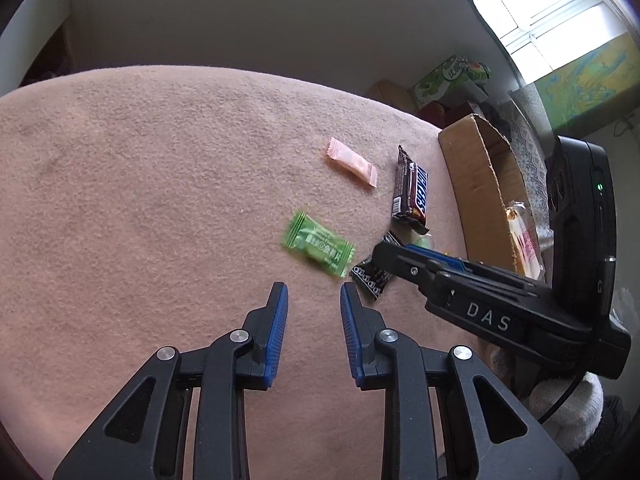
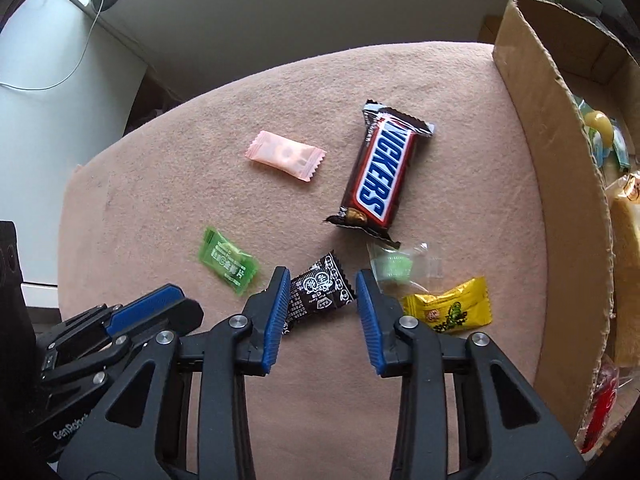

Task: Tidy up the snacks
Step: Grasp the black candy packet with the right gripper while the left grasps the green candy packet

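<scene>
Several wrapped snacks lie on a pink cloth [image 2: 200, 360]: a Snickers bar [image 2: 378, 172], a pink candy [image 2: 286, 155], a green candy [image 2: 228, 266], a black candy [image 2: 320, 292], a clear-wrapped green sweet [image 2: 394, 266] and a yellow candy [image 2: 450, 306]. My right gripper [image 2: 322, 286] is open, its fingers on either side of the black candy, just above it. My left gripper [image 1: 314, 300] is open and empty, just short of the green candy [image 1: 318, 248]. The right gripper [image 1: 390, 254] shows in the left wrist view, over the black candy [image 1: 370, 276].
An open cardboard box [image 2: 560, 152] stands at the cloth's right edge and holds several snacks. The Snickers bar [image 1: 414, 188] and pink candy [image 1: 352, 162] lie near its wall [image 1: 476, 192]. Green packages [image 1: 444, 78] sit behind it. The cloth's left part is bare.
</scene>
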The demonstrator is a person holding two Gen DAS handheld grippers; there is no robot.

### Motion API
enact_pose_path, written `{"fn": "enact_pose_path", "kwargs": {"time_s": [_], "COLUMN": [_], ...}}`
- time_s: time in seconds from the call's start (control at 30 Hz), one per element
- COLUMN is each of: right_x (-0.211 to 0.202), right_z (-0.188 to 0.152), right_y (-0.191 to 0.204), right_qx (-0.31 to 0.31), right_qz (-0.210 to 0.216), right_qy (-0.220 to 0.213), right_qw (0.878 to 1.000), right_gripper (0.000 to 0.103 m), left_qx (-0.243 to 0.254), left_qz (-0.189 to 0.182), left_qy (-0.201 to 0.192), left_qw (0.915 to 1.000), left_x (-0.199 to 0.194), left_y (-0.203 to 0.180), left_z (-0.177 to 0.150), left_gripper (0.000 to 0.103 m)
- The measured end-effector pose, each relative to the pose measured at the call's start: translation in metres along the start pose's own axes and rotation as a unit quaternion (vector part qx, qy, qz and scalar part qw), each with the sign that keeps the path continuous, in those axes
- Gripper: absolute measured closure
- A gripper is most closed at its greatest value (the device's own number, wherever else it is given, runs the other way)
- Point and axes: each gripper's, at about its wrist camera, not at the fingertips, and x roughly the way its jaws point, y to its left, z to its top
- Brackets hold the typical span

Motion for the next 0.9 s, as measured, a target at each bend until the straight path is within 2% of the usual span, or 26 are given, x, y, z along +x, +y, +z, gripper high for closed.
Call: {"fn": "enact_pose_path", "kwargs": {"time_s": [0.23, 0.43, 0.5, 0.57, 0.67, 0.77, 0.83, 0.9], "right_x": [-0.004, -0.008, -0.008, -0.006, -0.008, -0.006, -0.001, 0.000], "right_z": [-0.014, -0.029, -0.033, -0.035, -0.040, -0.045, -0.047, -0.044], "right_y": [-0.015, -0.028, -0.031, -0.035, -0.041, -0.050, -0.053, -0.054], "right_qx": [0.013, -0.003, -0.009, 0.000, 0.018, 0.069, 0.098, 0.113], "right_qz": [0.026, 0.037, 0.039, 0.047, 0.059, 0.096, 0.108, 0.108], "right_qy": [0.003, 0.000, 0.003, 0.007, 0.014, 0.032, 0.036, 0.030], "right_qw": [1.000, 0.999, 0.999, 0.999, 0.998, 0.992, 0.989, 0.987], "right_gripper": [0.068, 0.068, 0.068, 0.068, 0.068, 0.068, 0.068, 0.068], "left_qx": [-0.038, -0.022, -0.022, -0.010, 0.033, 0.083, 0.101, 0.102], "left_qz": [0.017, 0.045, 0.048, 0.061, 0.101, 0.132, 0.147, 0.135], "left_qy": [0.018, 0.017, 0.016, 0.013, 0.011, 0.010, 0.007, 0.006], "left_qw": [0.9990, 0.9986, 0.9985, 0.9980, 0.9943, 0.9877, 0.9840, 0.9855], "left_x": [0.023, 0.031, 0.034, 0.037, 0.044, 0.051, 0.051, 0.048], "left_y": [-0.005, -0.019, -0.023, -0.029, -0.042, -0.055, -0.054, -0.047], "left_z": [0.014, 0.024, 0.029, 0.032, 0.037, 0.037, 0.035, 0.034], "left_gripper": [0.076, 0.076, 0.070, 0.068, 0.068, 0.070, 0.081, 0.084]}}
